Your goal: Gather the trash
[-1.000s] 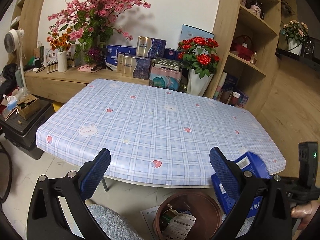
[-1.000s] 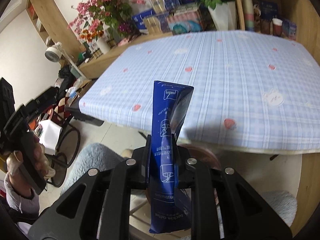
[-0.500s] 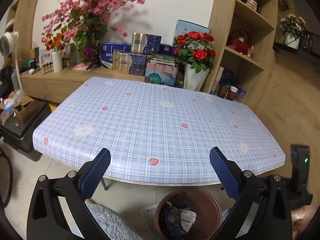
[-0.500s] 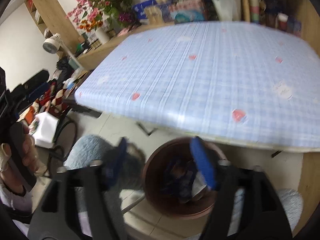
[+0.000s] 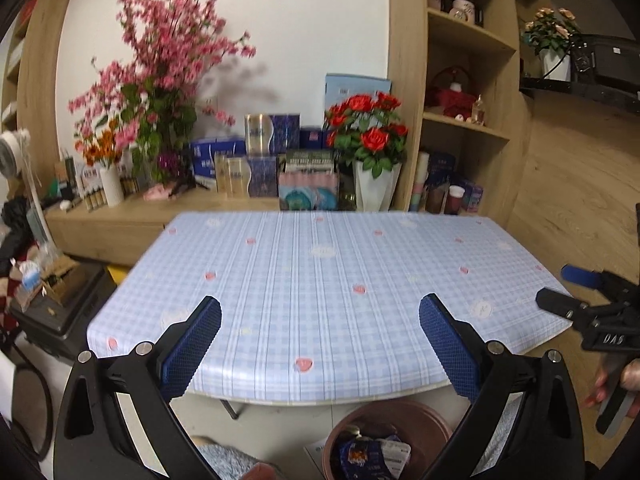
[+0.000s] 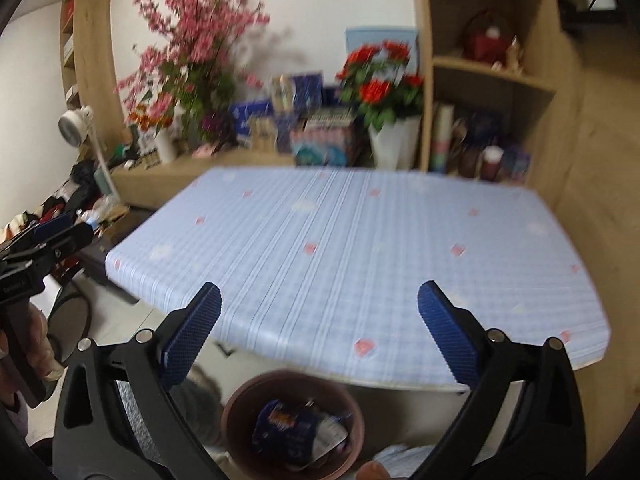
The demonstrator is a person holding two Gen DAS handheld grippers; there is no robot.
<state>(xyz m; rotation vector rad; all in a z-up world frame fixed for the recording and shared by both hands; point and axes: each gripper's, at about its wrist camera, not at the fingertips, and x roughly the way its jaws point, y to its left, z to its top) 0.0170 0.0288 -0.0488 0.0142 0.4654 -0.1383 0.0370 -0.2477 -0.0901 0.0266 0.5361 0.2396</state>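
Note:
A brown round bin [image 5: 436, 414] [image 6: 236, 400] stands on the floor under the near edge of the table. In it lies a blue packet [image 6: 282, 424] [image 5: 358, 452] among other wrappers. My right gripper [image 6: 319, 298] hangs above the bin and the table edge, its jaws opening wide with nothing between them. It also shows at the right edge of the left wrist view as the right gripper [image 5: 576, 292]. My left gripper [image 5: 320, 308] is open and holds nothing, over the same table edge.
The table [image 5: 320, 264] wears a blue checked cloth. Behind it a low wooden sideboard carries boxes, a pink blossom arrangement [image 5: 160, 80] and red roses [image 5: 370, 132]. Wooden shelves [image 5: 464, 120] stand at the right. A black case [image 5: 60, 304] and clutter sit at the left.
The right gripper let go of the blue packet, which dropped into the bin, and its jaws spread wide. Both grippers rose and tilted up toward the table.

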